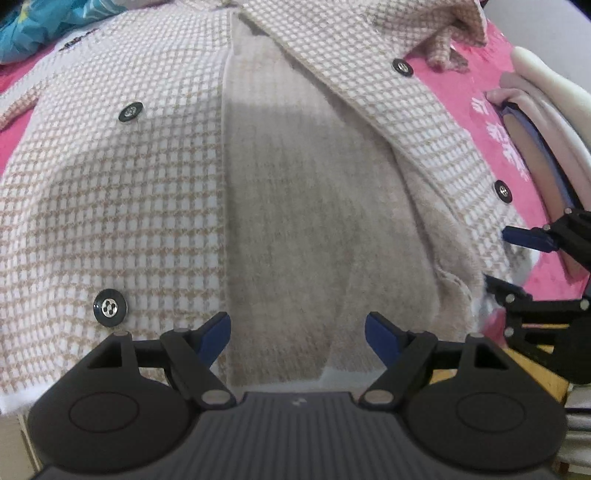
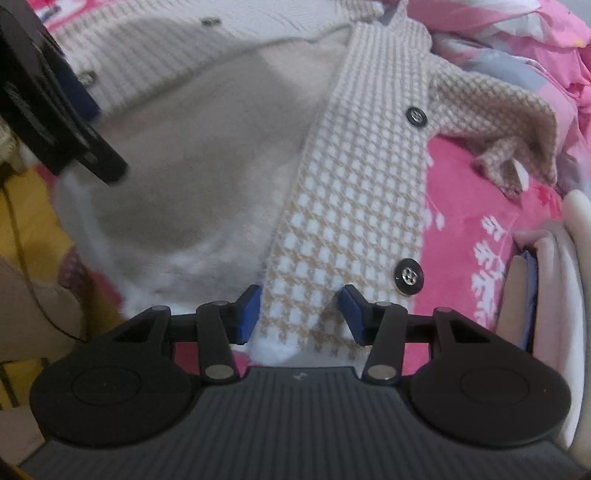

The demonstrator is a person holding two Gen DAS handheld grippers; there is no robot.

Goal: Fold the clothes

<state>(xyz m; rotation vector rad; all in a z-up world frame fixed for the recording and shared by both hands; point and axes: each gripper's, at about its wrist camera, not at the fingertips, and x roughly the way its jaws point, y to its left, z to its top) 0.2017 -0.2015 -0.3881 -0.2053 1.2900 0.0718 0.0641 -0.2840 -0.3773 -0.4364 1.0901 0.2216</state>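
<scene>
A houndstooth cardigan [image 1: 122, 206] in beige and white lies spread open on a pink blanket [image 1: 476, 99] – its plain beige lining [image 1: 303, 206] faces up between the two front panels (each edged with dark buttons [image 1: 109, 307]). The left gripper [image 1: 297, 336] hangs over the lining near the hem, its blue pads spread wide with nothing between them. The right gripper [image 2: 300, 314] straddles the lower corner of the right front panel [image 2: 354, 206]; fabric sits between its half-parted pads – whether they pinch it I cannot tell. Far left lies blue cloth [image 1: 40, 22].
</scene>
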